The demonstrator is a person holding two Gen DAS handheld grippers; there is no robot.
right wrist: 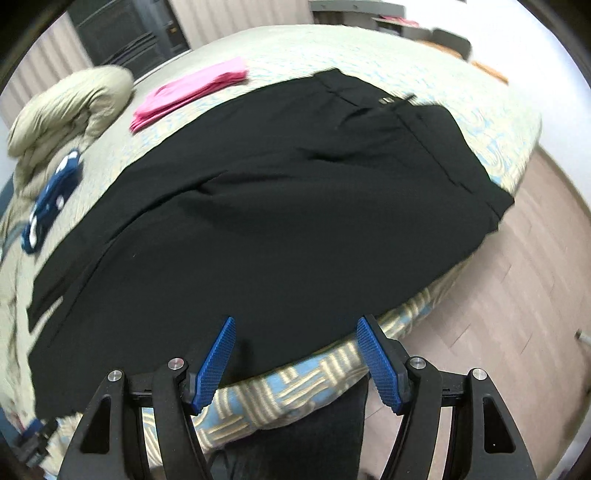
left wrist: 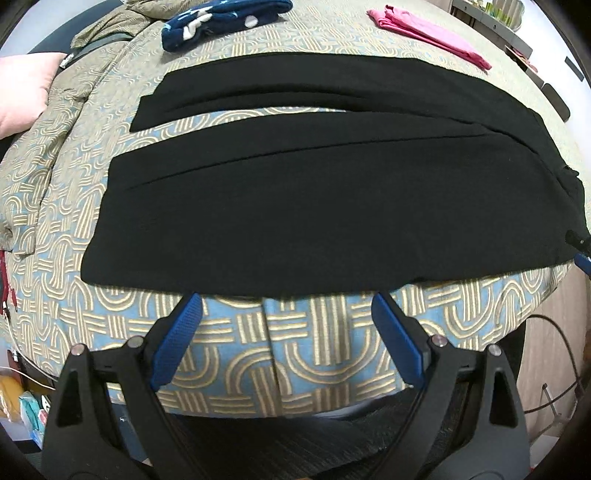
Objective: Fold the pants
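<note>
A bed filled most of both views, dressed in a blue spread patterned with gold arcs and bars. At ten o'clock in the right wrist view a beige duvet sat bunched on it. Behind that, at eleven o'clock, stood a dark cabinet against a pale ribbed wall. Wood-look plank flooring ran along the bed's edge at three to four o'clock. A pale pink pillow lay at nine o'clock in the left wrist view.
</note>
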